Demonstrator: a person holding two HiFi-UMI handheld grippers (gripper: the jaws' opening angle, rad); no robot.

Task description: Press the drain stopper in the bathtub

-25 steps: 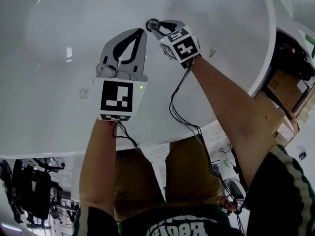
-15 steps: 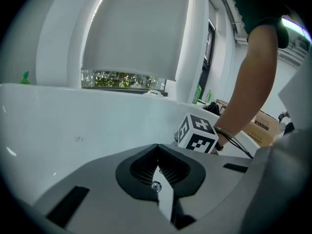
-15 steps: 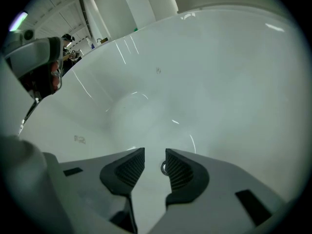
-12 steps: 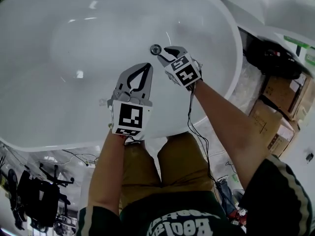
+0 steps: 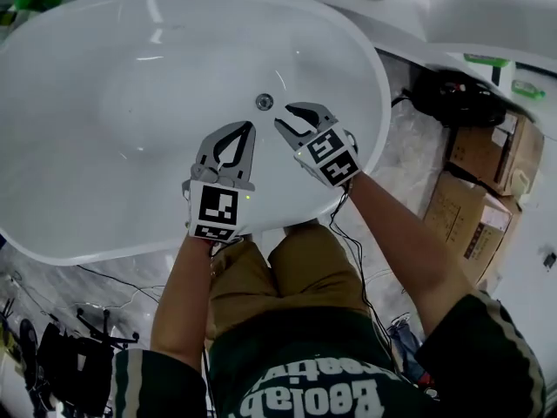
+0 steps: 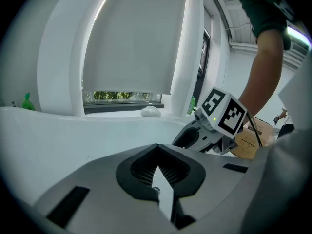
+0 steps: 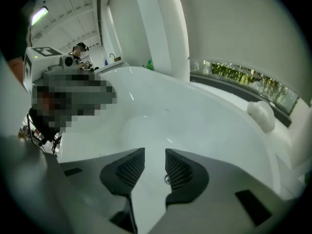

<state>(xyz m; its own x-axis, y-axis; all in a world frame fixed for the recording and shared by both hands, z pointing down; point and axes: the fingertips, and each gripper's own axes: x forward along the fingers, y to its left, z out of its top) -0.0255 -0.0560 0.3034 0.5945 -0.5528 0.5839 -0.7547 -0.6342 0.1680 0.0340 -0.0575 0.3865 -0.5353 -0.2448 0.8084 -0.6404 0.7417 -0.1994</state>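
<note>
Inside the white bathtub (image 5: 130, 77), the left tool (image 5: 247, 129), jaws shut and empty, hangs just short of the drain stopper (image 5: 264, 101). The right tool (image 5: 292, 117), narrowly parted and empty, hovers beside the stopper, not touching. Whether the stopper is pressed cannot be told.

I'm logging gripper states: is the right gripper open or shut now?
Open: the right gripper has its jaws clearly apart in its own view, with nothing held between them.
</note>
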